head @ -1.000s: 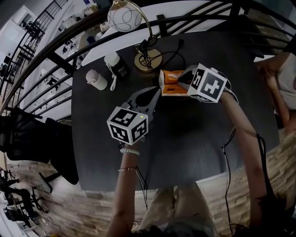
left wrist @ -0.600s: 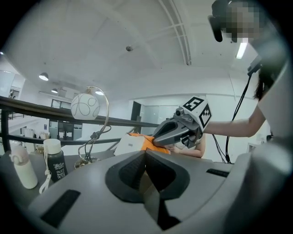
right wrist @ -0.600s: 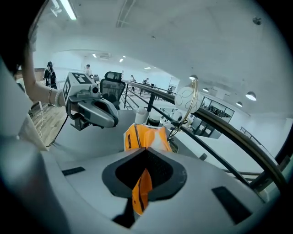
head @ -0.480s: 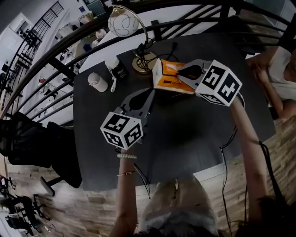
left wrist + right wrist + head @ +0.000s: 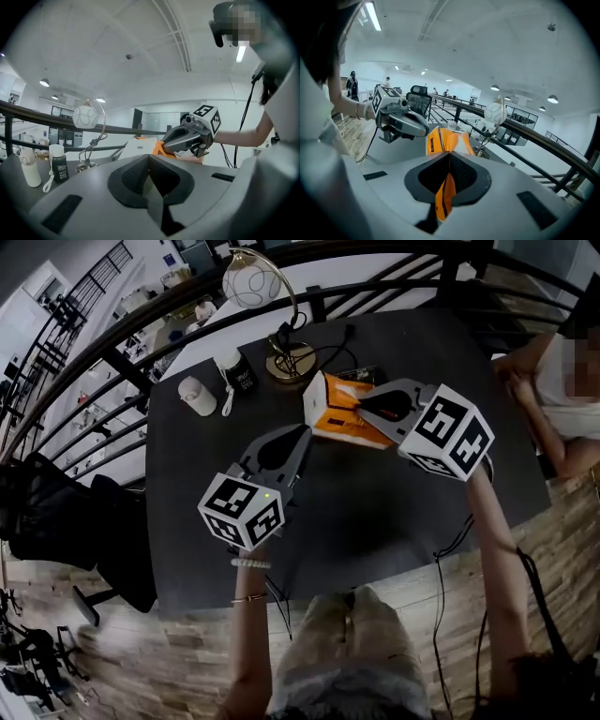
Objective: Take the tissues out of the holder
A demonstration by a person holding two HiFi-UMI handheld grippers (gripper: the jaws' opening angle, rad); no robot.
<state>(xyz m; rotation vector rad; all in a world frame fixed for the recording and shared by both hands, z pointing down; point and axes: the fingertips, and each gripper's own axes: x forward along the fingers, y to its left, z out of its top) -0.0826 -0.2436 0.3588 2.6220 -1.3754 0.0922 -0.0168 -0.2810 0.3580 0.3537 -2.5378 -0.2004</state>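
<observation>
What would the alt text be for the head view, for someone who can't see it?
Seen from above, the right gripper is shut on an orange flap of an orange and white tissue pack over a dark table. The left gripper, shut and empty, points toward the pack. A globe lamp and a dark bottle stand behind.

Both arms reach forward. The left gripper (image 5: 303, 432) is closed and empty, and the right gripper (image 5: 363, 409) pinches an orange pack (image 5: 330, 411).
</observation>
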